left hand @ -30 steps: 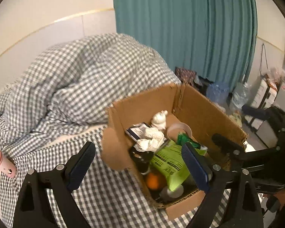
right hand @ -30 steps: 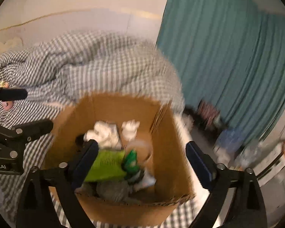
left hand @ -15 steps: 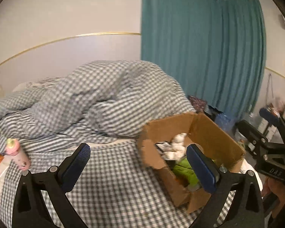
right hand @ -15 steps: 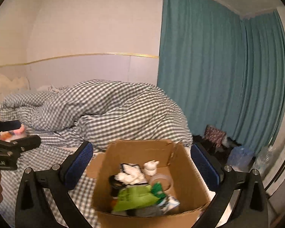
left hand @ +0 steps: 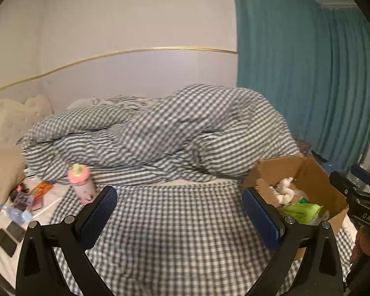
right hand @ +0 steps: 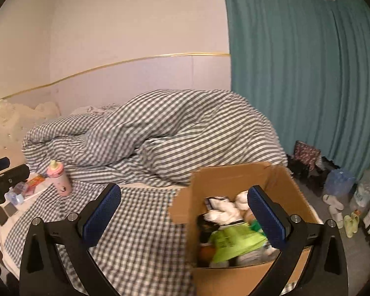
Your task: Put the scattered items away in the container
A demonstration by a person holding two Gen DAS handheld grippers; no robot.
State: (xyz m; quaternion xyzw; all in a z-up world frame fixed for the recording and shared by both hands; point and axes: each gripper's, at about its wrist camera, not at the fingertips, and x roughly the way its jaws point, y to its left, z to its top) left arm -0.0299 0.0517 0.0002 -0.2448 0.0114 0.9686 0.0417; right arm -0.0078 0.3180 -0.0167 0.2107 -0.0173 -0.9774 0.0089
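Sprawling across the far side of the bed, the rumpled gingham duvet lay heaped against the wall, with the teal curtain hanging beyond the bed's right edge. Near the front right corner sat the cardboard box, already holding a green packet and white crumpled tissues among other bits.

A second earlier both cameras had been close over the box; now they had pulled back and swung left, so the box sat at the right edge of the left view. That suggested a drop-off was done and a new item was being sought.

Along the left edge of the bed the remaining clutter showed: a pink baby bottle standing upright, an orange packet just beside it, a small clear bottle, and dark flat phones at the near left corner.

The left gripper was spread wide and empty, roughly facing the bed's middle. The right gripper was likewise spread and empty, its right finger hanging over the box.
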